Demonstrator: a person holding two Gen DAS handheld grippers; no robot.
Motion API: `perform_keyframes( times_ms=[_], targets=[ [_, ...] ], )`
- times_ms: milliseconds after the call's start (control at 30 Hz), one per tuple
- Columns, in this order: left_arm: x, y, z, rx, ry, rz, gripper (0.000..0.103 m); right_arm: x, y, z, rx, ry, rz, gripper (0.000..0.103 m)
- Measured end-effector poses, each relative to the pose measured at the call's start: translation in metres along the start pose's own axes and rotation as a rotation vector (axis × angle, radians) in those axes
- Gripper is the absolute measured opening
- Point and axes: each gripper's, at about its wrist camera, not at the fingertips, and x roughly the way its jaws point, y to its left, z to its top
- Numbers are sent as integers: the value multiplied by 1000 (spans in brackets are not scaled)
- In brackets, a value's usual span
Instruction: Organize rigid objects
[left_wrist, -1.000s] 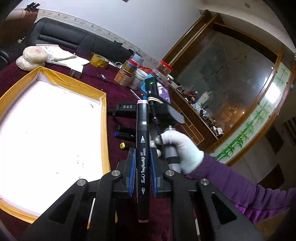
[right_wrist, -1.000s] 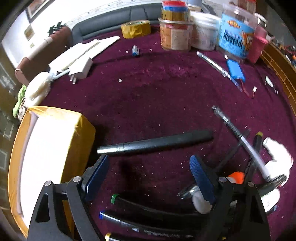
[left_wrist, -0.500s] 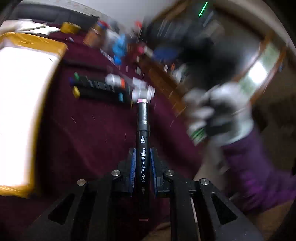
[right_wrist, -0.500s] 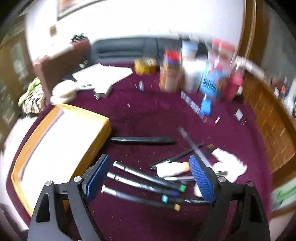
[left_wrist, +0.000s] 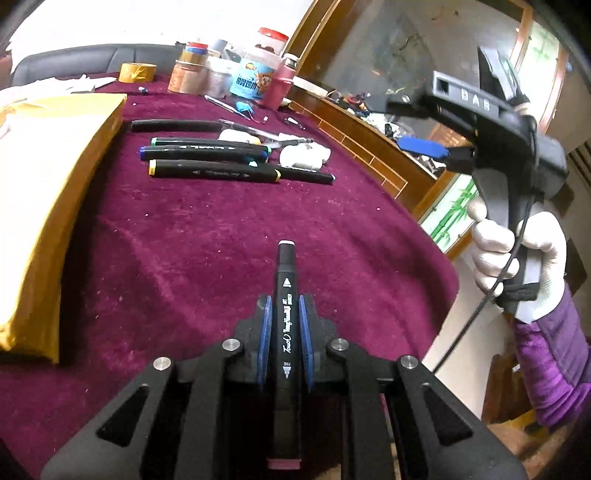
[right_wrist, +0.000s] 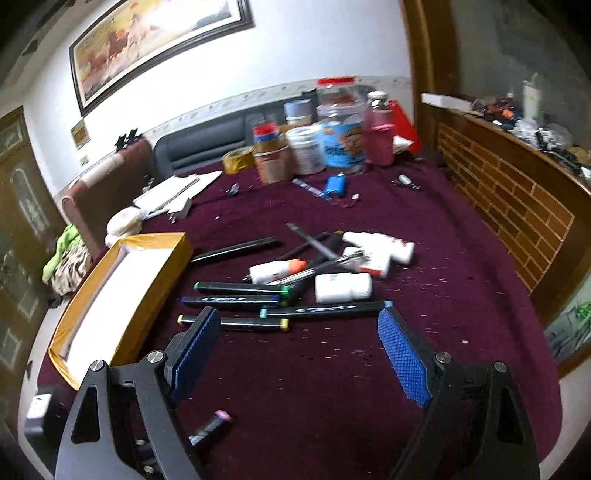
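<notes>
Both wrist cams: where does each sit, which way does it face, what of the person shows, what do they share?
Left wrist: on the left gripper, looking along its fingers, shut on a black marker, across the maroon tablecloth; the gloved right hand and purple sleeve show, holding the right gripper.
Right wrist: on the right gripper, fingers open and empty, looking down at the table from higher up; no hand shows.
Shared: the row of markers, the yellow-edged box, the jars.

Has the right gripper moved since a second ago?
Yes. The right gripper has pulled up and back: the markers once beneath it now lie ahead, beside the box.
</notes>
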Motion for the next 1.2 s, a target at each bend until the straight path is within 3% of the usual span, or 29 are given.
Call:
perform_keyframes(
  times_ms=[233, 400, 567, 767, 933, 1033, 1200],
  targets=[
    [-1, 4, -8, 3, 0, -3, 13, 0, 0, -10, 7, -7, 0, 84],
    [0, -8, -7, 97, -3, 30, 13, -2, -2, -15, 21, -13, 10, 84],
    [0, -1, -6, 62, -17, 23, 13, -7, -3, -11, 43, -17, 44, 84],
    [-8, -6, -13, 99, -39, 86, 13, -2, 1, -15, 47, -6, 64, 84],
    [-17, -9, -12, 86, -43, 57, 13, -17, -2, -17, 40, -44, 56, 84],
    [-41, -13, -3, 69, -82, 10, 13, -36, -5, -4, 53, -92, 64, 84],
    [-128, -41, 39, 107, -222, -49, 13, -88, -5, 57, 97, -170, 163, 84]
  ],
)
